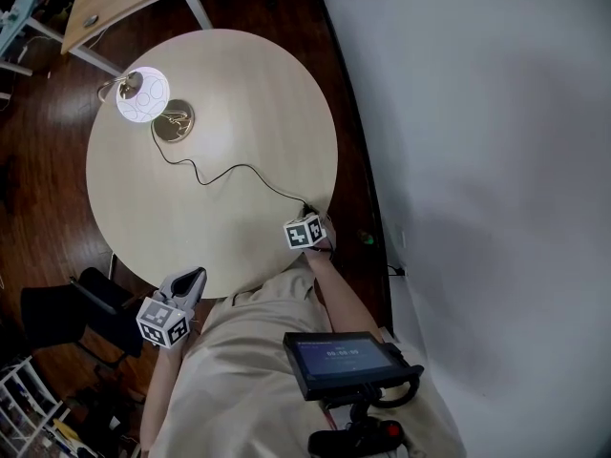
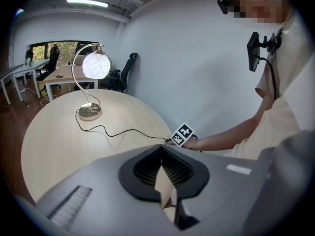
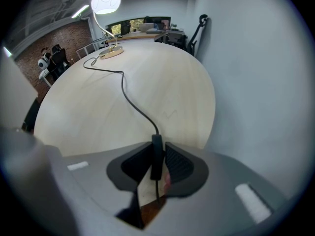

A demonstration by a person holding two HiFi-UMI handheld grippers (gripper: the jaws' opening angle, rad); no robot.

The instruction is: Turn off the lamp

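The lamp (image 1: 142, 95) stands upright at about 10 o'clock on the round table (image 1: 258, 93). Its thin stem rises from a round brass-coloured base (image 1: 174, 120) and arches over, so the white globe shade hangs down beside it. The shade is lit and carries a faint looping pattern. A thin black cord (image 1: 229, 170) wanders from the base across the table to the rim at about 4 o'clock. There the slim black inline switch (image 3: 156, 163) lies lengthwise along the cord, its long axis pointing back toward the lamp at 11 o'clock. The right claw (image 3: 158, 146) is clamped on this switch, one pad on each side. The left claw (image 2: 161, 154) is at about 6 o'clock, just off the rim, its jaws together on nothing, well apart from the lamp.
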